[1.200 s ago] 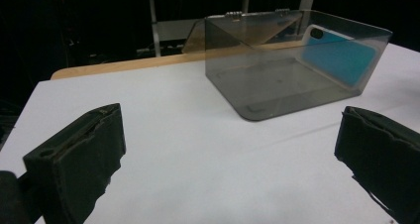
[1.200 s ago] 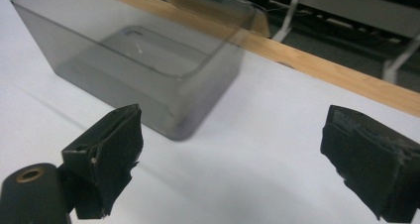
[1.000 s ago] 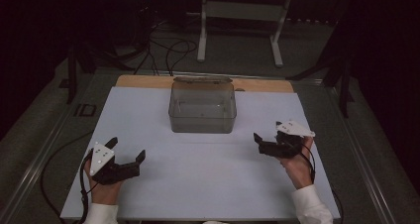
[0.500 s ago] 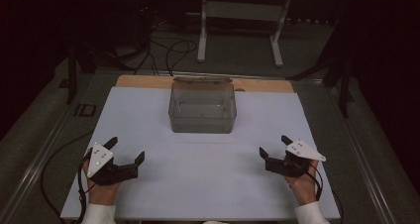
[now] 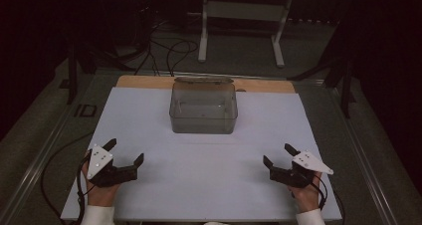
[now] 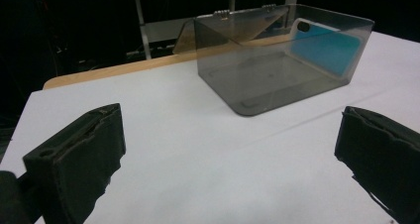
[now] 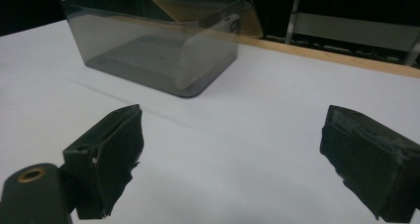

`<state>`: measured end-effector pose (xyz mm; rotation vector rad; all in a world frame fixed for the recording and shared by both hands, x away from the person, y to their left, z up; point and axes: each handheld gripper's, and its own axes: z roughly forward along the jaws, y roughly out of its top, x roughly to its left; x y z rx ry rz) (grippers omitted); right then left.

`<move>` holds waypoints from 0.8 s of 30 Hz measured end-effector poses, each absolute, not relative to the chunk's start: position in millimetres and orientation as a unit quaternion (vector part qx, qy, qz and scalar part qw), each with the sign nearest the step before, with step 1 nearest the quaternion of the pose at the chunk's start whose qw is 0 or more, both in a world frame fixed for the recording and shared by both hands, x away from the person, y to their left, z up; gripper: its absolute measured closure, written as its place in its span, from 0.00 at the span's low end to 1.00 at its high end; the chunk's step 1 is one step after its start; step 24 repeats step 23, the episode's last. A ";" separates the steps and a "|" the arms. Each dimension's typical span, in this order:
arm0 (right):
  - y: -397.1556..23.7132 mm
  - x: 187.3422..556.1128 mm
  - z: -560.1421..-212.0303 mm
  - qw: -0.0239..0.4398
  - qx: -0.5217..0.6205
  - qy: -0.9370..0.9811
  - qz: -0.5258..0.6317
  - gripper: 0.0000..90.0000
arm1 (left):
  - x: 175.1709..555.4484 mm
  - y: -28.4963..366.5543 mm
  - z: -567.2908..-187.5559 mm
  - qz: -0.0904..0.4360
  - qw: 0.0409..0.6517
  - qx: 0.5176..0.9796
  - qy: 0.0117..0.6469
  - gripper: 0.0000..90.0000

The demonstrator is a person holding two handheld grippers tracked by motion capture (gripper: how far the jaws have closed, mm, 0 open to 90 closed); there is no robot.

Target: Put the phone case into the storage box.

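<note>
The box [image 5: 203,108], lid tipped back, stands ahead of and between the two grippers, well apart from each and about equally near, its long side facing them, while the left gripper [image 5: 123,154] and right gripper [image 5: 276,156] rest released, jaws spread, holding nothing.

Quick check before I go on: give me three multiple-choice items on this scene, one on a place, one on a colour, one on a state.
1. Where is the clear box?
A. At the far middle of the white table
B. Between the tongs at the near edge
C. On the floor

2. What colour is the flat thing leaning inside the box?
A. Red
B. Blue
C. Yellow

3. How are the left tongs and right tongs?
A. Both shut
B. One shut on the box
C. Both open, holding nothing

Answers: 1 A, the high view shows it far from both hands. 2 B, seen through the wall in the left gripper view. 3 C, wide gaps show between the jaws.
</note>
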<state>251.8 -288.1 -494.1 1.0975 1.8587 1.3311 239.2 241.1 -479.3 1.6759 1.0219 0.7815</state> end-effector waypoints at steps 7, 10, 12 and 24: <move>-287.7 248.5 -498.1 0.301 0.404 0.706 0.498 0.11 | 239.7 239.9 -482.2 0.322 0.486 0.694 0.422 0.00; -289.0 247.8 -499.3 0.299 0.402 0.708 0.498 0.11 | 240.0 239.7 -483.7 0.322 0.483 0.695 0.425 0.00; -289.7 247.9 -499.8 0.298 0.404 0.707 0.498 0.11 | 240.4 240.1 -484.5 0.322 0.481 0.696 0.426 0.00; -287.7 248.7 -501.7 0.293 0.405 0.713 0.491 0.14 | 243.7 241.9 -489.6 0.312 0.470 0.698 0.441 0.00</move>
